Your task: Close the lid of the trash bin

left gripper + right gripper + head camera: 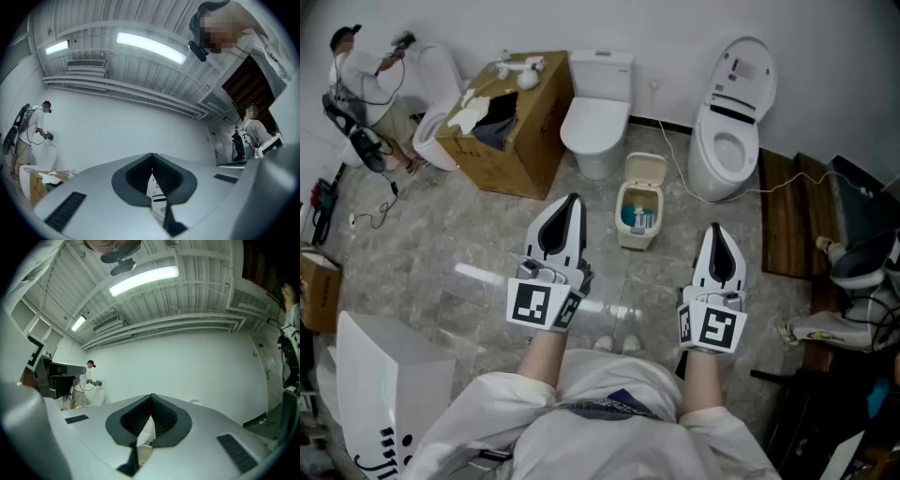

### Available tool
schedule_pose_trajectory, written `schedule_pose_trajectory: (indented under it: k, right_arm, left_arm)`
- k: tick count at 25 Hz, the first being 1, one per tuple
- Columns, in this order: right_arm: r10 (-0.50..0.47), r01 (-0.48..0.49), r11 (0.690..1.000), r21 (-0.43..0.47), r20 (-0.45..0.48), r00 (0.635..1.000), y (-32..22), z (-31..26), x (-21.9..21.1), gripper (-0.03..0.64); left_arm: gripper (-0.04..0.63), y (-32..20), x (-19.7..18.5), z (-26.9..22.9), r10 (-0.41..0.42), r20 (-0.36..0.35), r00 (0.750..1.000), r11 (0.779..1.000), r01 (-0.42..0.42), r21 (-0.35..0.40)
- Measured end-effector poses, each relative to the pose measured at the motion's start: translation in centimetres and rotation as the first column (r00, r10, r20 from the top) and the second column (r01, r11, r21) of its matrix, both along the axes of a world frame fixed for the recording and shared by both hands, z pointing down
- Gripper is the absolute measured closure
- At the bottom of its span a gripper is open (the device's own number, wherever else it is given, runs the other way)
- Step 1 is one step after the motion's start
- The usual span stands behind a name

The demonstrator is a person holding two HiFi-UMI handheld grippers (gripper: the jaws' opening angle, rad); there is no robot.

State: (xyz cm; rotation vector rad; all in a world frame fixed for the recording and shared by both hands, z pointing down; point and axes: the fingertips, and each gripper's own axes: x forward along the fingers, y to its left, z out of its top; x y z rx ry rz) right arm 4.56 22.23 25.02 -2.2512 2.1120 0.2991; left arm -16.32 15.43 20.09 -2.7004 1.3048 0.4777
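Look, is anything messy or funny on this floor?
The small trash bin stands with its lid flipped up, and blue things show inside. Behind it to the left, an open cardboard box has crumpled white packing poking out of its top.

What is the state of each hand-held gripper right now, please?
Left hand-held gripper: closed, holding nothing.
Right hand-held gripper: closed, holding nothing.

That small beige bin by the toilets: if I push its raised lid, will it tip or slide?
The trash bin looks small and plastic-looking, probably light, so it may skid on the smooth floor. Its lid stands raised at the back; a downward press likely swings it shut, while a backward shove could tip the bin.
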Motion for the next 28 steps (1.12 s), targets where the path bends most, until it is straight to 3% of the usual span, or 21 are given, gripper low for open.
schedule_pose_trajectory:
  k: [6,10,11,13,16,19,28]
  right_arm:
    - [-0.004,0.004,1.0,-0.008,0.003,1.0,-0.2,0.0,0.5,0.611]
    - [-0.058,0.055,0.998,0.028,0.121,0.991,0.1,0.0,1.0,0.608]
    - [-0.086,0.082,0.996,0.033,0.153,0.985,0.1,0.0,1.2,0.562]
    - [-0.135,0.133,0.991,0.022,0.19,0.973,-0.2,0.2,1.4,0.213]
    - [-0.125,0.127,0.992,0.002,0.194,0.973,-0.3,0.5,2.3,0.119]
    - [-0.106,0.108,0.994,0.001,0.196,0.975,-0.5,0.6,2.9,0.106]
    - [-0.119,0.123,0.992,-0.009,0.19,0.974,-1.8,0.8,3.3,0.107]
  left_arm:
    - [0.598,-0.2,0.6,-0.1,0.0,0.005,1.0,1.0,0.0,-0.008]
    - [0.597,-0.2,0.4,0.1,0.007,0.022,1.0,1.0,-0.007,-0.011]
    - [0.597,-0.2,0.4,0.0,0.013,0.027,1.0,1.0,-0.013,-0.008]
    - [0.516,-0.5,0.3,-0.2,0.021,0.026,0.999,1.0,-0.021,-0.007]
    - [0.318,-1.0,0.5,0.1,0.023,0.035,0.999,1.0,-0.022,-0.02]
    - [0.275,-1.1,1.2,0.8,0.028,0.067,0.997,0.999,-0.026,-0.024]
    - [0.273,-1.5,4.0,1.5,0.047,0.105,0.993,0.999,-0.044,-0.025]
